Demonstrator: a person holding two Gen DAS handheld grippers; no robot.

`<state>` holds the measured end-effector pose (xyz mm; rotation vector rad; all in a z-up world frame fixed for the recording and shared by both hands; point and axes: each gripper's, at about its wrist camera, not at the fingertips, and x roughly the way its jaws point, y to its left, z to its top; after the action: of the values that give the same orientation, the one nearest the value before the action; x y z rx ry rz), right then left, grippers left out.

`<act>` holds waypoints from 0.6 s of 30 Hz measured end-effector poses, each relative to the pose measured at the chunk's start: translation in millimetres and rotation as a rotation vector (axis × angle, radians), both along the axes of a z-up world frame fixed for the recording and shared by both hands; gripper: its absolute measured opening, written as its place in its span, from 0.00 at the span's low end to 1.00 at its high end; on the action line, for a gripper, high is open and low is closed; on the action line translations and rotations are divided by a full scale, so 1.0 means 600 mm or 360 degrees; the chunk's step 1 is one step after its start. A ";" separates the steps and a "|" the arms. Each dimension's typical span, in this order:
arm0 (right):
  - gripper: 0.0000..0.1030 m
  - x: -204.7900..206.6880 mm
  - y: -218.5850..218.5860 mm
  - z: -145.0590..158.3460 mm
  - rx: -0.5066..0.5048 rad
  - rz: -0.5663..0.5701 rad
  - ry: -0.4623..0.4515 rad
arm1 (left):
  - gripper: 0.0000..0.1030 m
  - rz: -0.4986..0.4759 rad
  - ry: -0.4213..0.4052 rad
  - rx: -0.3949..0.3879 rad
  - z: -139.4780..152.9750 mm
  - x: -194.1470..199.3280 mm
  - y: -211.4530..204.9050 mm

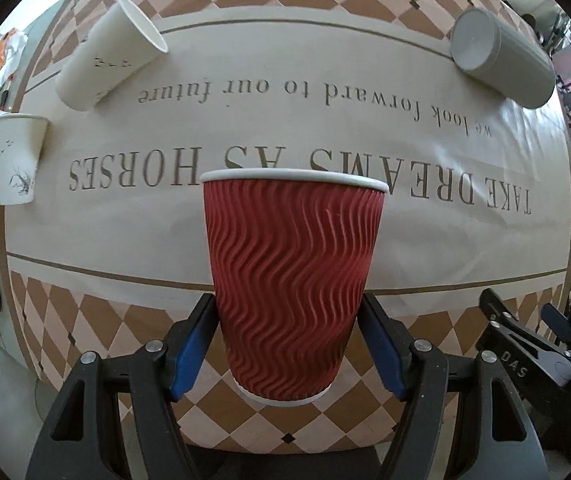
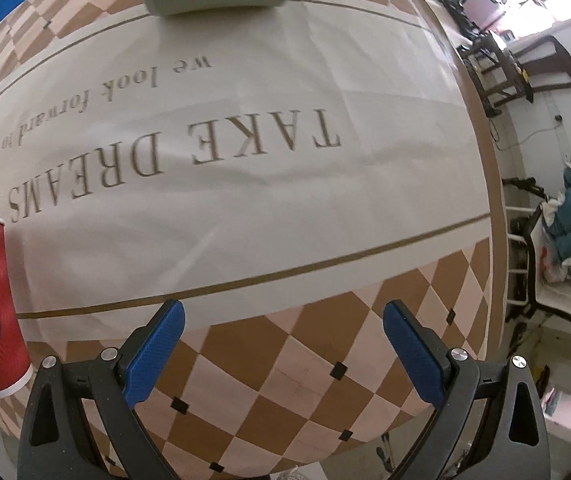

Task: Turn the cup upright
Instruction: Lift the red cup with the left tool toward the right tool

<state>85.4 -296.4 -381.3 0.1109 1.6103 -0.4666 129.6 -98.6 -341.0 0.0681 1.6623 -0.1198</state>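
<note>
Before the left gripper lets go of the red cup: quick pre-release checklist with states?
1. Red cup upright, rim up: ok.
2. Left gripper pads on both sides of the cup wall: ok.
3. Cup base seated on the tablecloth: cannot tell, the contact is not clear in either view.
4. Right gripper open, holding nothing, off to the cup's right: ok.
5. Space around the cup: ok, the white cup and grey cylinder lie on their sides at the far side, well away.
6. Small printed cup at far left: ok, standing clear.
</note>
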 end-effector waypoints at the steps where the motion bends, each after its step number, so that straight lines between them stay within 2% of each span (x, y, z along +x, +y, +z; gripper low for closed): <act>1: 0.98 -0.002 -0.003 0.000 -0.0003 -0.0014 0.0001 | 0.67 -0.0005 0.0006 0.0000 -0.003 -0.001 -0.001; 11: 0.98 -0.008 -0.044 -0.005 -0.0019 -0.0086 -0.0006 | 0.70 -0.0110 0.0023 0.0040 -0.020 0.022 -0.038; 12: 0.98 -0.009 -0.044 -0.004 -0.0019 -0.0087 -0.0006 | 0.75 -0.0118 0.0024 0.0050 -0.021 0.024 -0.042; 13: 0.98 -0.010 -0.042 -0.004 -0.0021 -0.0087 -0.0005 | 0.84 -0.0123 0.0022 0.0055 -0.021 0.025 -0.045; 15: 0.98 -0.009 -0.042 -0.004 -0.0022 -0.0087 -0.0006 | 0.93 -0.0130 0.0016 0.0049 -0.023 0.026 -0.046; 18: 0.98 -0.007 -0.046 -0.002 -0.0018 -0.0094 -0.0009 | 0.93 -0.0144 -0.0031 0.0044 -0.015 0.026 -0.049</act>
<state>81.3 -323.8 -382.6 0.1516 1.6018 -0.5202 144.9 -128.2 -350.0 0.1646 1.6420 -0.1643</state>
